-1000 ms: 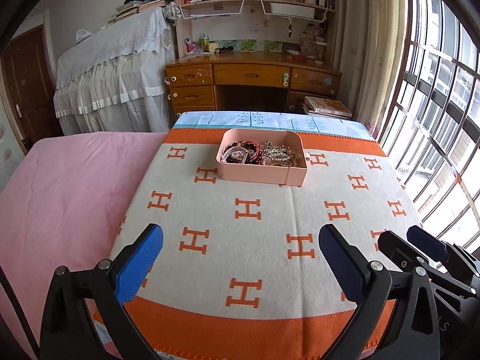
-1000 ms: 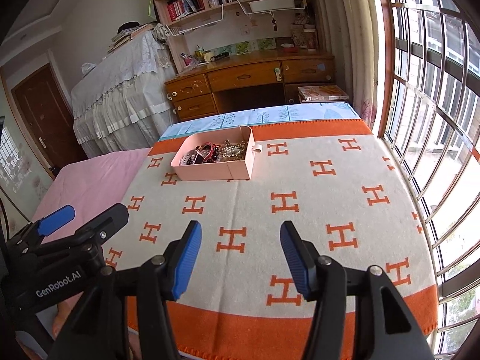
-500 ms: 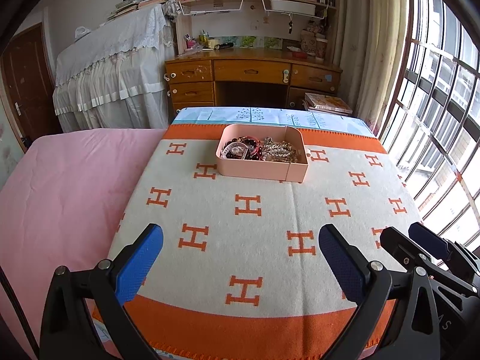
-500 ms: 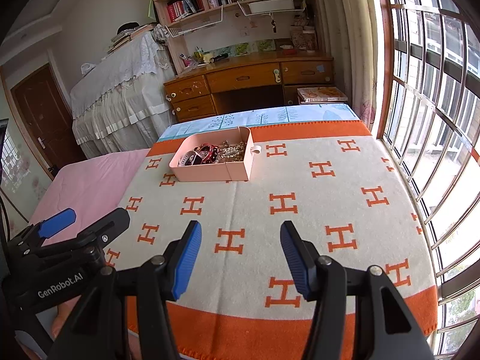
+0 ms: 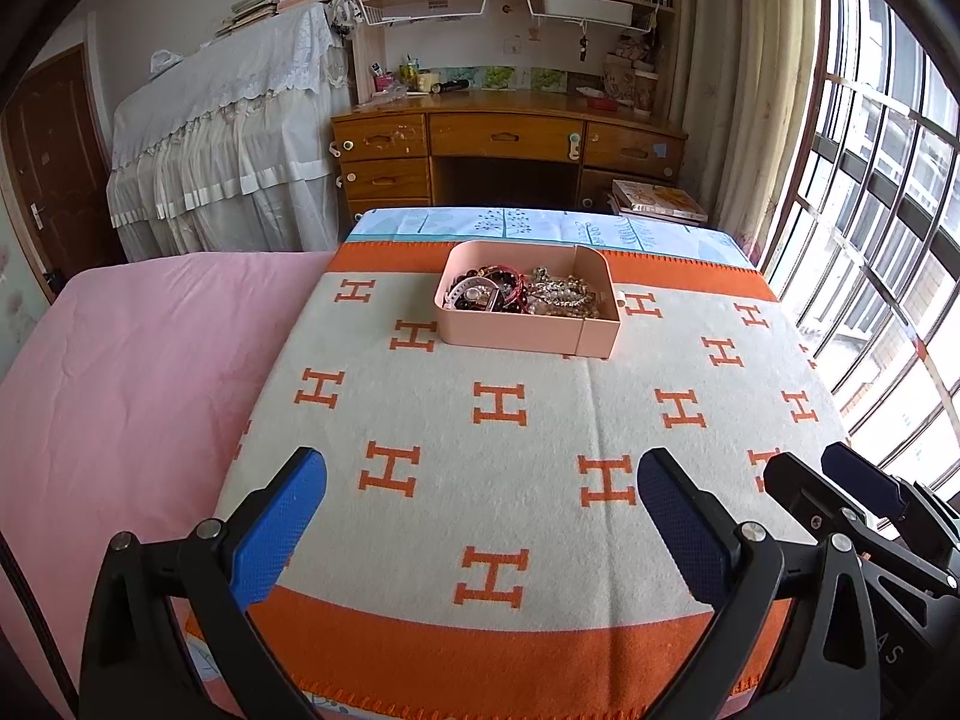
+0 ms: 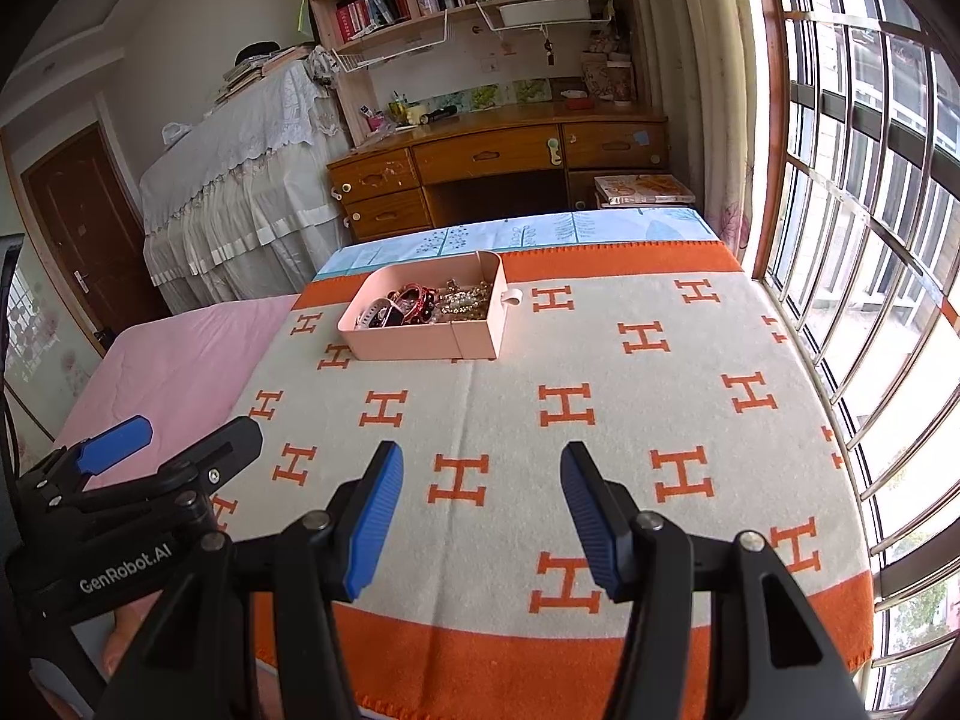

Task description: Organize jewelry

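Bed with pink sheet (image 5: 138, 372) fills the scene; cream wool blanket with orange H pattern and orange border (image 5: 540, 450) covers its right part. Wooden desk with drawers (image 5: 504, 150) stands at the far end, bookshelf above it, barred window on the right.

Pink rectangular plastic tray (image 5: 522, 333) sits on the far part of the blanket, centre. Tangled jewelry, beaded bracelets and chains (image 5: 528, 294), piled inside it.

Left hand-held gripper (image 5: 480, 516): jaws spread wide, nothing between them, near edge of the blanket. Right hand-held gripper (image 6: 480, 510): jaws spread, empty, just beside the left one, well apart from the tray.
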Tool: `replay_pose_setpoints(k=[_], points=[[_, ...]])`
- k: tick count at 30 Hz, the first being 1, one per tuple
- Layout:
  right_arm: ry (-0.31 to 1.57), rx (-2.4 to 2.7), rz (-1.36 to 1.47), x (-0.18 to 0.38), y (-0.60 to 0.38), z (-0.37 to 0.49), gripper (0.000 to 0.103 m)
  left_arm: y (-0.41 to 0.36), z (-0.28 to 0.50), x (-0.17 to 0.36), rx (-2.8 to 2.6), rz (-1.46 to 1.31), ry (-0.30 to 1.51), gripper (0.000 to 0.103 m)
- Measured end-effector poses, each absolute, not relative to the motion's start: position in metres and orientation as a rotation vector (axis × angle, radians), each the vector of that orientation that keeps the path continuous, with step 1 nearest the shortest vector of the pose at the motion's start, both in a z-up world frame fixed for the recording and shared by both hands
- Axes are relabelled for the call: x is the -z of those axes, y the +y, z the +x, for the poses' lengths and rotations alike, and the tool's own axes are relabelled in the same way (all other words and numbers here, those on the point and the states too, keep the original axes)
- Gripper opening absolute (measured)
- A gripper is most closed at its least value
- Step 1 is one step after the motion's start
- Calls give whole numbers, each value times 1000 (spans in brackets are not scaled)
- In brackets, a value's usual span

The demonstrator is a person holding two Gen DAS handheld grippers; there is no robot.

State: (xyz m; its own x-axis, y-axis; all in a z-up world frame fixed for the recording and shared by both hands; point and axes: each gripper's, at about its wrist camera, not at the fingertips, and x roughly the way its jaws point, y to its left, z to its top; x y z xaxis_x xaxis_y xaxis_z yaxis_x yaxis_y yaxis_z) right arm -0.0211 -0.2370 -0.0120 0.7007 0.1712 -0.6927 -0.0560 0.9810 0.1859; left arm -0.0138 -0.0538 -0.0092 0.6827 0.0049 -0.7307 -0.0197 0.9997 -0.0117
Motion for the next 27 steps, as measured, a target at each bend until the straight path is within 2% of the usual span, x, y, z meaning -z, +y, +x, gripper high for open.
replay_pose_setpoints(k=[27], points=[[784, -129, 152, 14, -241, -23, 55, -54, -15, 10, -12, -16, 821, 102]])
